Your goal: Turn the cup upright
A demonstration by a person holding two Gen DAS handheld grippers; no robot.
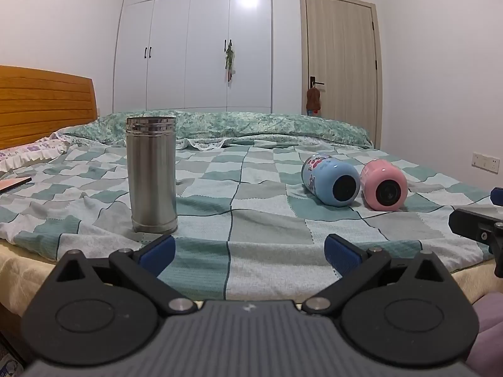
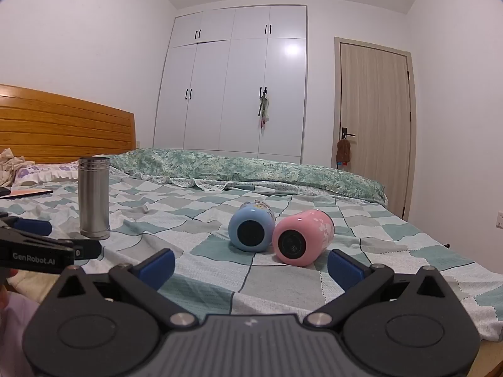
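A steel cup (image 1: pixel 152 174) stands upright on the checked bedspread (image 1: pixel 251 220); it also shows in the right wrist view (image 2: pixel 93 198). A blue cup (image 1: pixel 330 179) (image 2: pixel 251 227) and a pink cup (image 1: pixel 383 189) (image 2: pixel 301 238) lie on their sides next to each other, bases toward me. My left gripper (image 1: pixel 250 253) is open and empty at the bed's near edge, just in front and right of the steel cup. My right gripper (image 2: pixel 251 267) is open and empty, close in front of the pink and blue cups.
A folded green quilt (image 1: pixel 239 125) lies across the far side of the bed. A wooden headboard (image 1: pixel 44 103) is at left. A flat book or tablet (image 2: pixel 28 192) lies near the pillow. A wardrobe (image 1: pixel 195 40) and door (image 1: pixel 341 56) stand behind.
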